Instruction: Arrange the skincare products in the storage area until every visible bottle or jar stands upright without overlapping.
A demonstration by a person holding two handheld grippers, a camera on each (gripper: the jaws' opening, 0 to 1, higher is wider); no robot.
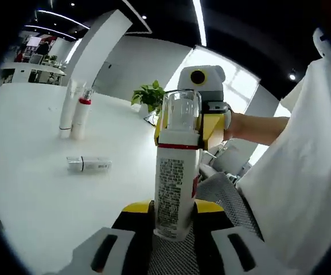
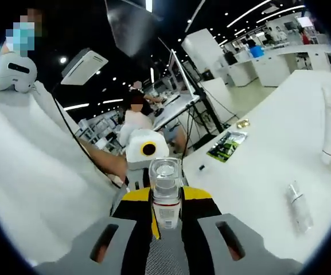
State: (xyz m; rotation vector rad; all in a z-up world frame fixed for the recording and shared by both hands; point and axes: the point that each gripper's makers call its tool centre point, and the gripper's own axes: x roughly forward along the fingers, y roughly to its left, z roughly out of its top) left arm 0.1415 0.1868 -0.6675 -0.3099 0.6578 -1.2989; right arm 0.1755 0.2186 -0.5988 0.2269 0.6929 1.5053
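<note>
Bottle clamped between both grippers; label legible in left gripper view.

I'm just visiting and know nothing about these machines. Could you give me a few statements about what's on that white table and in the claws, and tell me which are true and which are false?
1. A spray bottle with a clear cap and red band is held between the two claws. True.
2. Three small bottles lie flat on the white table. False: one small bottle lies on its side.
3. Two tall white bottles stand upright side by side. True.
4. The left claw is empty. False: it grips the spray bottle's lower end.
5. A green potted plant stands beyond the table. True.
</note>
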